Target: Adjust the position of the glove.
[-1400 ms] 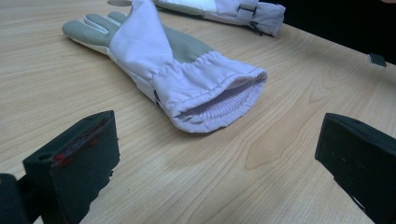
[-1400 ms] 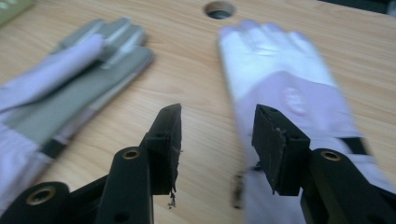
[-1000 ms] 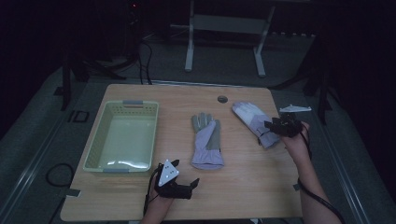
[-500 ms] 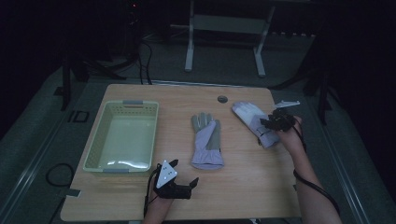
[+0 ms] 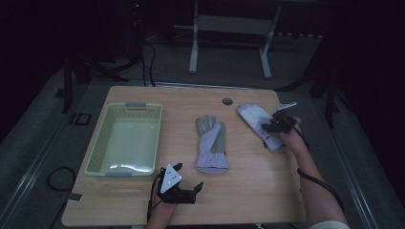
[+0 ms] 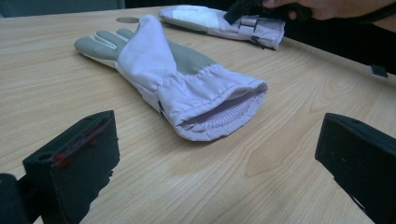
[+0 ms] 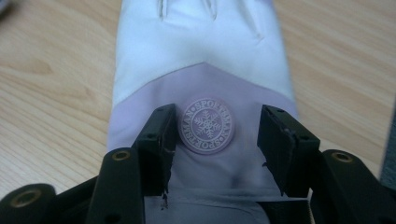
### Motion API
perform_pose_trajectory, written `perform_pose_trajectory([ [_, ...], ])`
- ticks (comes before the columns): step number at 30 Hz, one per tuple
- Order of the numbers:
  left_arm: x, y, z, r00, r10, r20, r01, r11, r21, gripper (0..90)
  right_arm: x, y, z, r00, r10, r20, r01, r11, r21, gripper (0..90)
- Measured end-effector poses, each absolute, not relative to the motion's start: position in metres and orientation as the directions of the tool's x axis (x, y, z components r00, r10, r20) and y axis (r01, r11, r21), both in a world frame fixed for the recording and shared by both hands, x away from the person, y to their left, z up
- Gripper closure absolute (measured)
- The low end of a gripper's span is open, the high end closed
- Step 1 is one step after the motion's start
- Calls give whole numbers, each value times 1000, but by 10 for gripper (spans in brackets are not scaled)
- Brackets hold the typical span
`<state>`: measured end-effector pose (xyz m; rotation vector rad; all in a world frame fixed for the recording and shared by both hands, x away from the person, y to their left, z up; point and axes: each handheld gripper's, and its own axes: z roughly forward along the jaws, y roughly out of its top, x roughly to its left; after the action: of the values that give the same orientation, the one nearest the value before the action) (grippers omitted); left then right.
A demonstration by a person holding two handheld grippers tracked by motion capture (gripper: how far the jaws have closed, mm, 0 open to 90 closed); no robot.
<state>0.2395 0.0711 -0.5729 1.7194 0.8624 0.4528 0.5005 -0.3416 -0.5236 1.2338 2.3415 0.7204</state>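
Right hand-held gripper is sitting over the far glove near the worktop's right edge, jaws parted, straddling a round "SPORTSMAN" snowflake badge. Left hand-held gripper is resting released at the front edge, bare wood lying between it and the middle glove.

Take the middle glove as the marker: it lies flat on the table, cuff toward the person, fingertips toward the far edge. Left of it sits the basket. Right of it and a little farther back lies the second glove, turned at a slant. The right gripper sits over that second glove, its fingers straddling the round badge near the cuff. The left gripper rests before the middle glove's cuff, near the table's front edge.
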Motion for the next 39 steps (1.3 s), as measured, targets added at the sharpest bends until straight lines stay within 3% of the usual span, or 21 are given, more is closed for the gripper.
perform_pose_trajectory([
  [3, 239, 71, -573, 665, 737, -119, 314, -132, 940, 0, 502, -345, -530, -532, 845, -54, 652, 449, 611, 488],
  [7, 239, 70, -573, 669, 735, -115, 312, -137, 940, 0, 502, -348, -532, -537, 843, 7, 669, 421, 612, 606],
  [18, 239, 69, -573, 666, 738, -110, 312, -141, 940, 0, 498, -336, -528, -511, 859, -21, 688, 424, 589, 769],
  [25, 238, 69, -573, 667, 739, -100, 303, -145, 942, 0, 481, -333, -510, -436, 900, -26, 698, 356, 621, 797],
  [32, 237, 67, -572, 666, 742, -83, 296, -161, 941, 0, 449, -337, -475, -347, 935, 77, 688, 199, 698, 801],
  [39, 237, 67, -572, 659, 749, -75, 290, -161, 943, 0, 406, -322, -458, -295, 945, 142, 705, 115, 700, 802],
])
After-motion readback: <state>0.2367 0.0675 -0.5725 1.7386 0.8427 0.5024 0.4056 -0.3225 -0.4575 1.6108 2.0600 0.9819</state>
